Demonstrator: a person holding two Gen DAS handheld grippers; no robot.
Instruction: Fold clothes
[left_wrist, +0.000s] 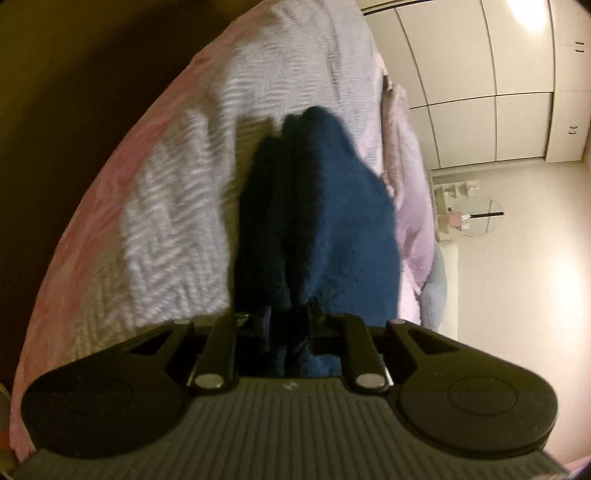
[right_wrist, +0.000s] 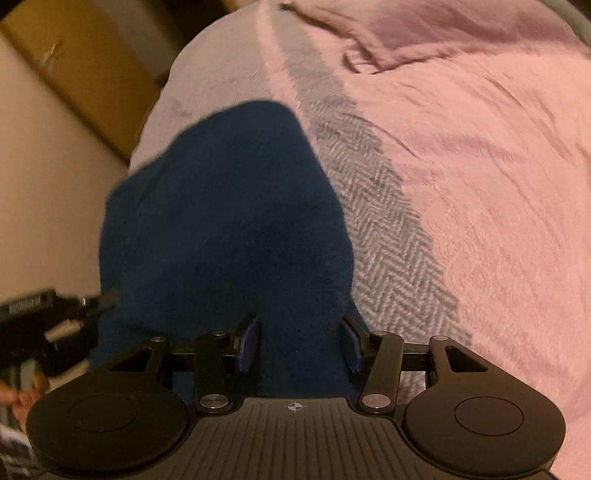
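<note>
The left gripper (left_wrist: 288, 325) is clamped on a fold of the dark blue fleece garment (left_wrist: 325, 221), its jaws drawn close together with cloth bunched between them; the garment hangs forward from the claw over a grey herringbone blanket (left_wrist: 177, 221) that lies ahead and to its left. The right gripper (right_wrist: 299, 343) pinches another part of the blue garment (right_wrist: 221, 221), its blue fingertips (right_wrist: 251, 339) set wider with thick cloth filling the gap. Ahead and to the right of this claw lie the herringbone blanket (right_wrist: 388, 229) and a pink bedspread (right_wrist: 498, 184). The left gripper (right_wrist: 44, 325) shows at its far left, touching the garment's edge.
</note>
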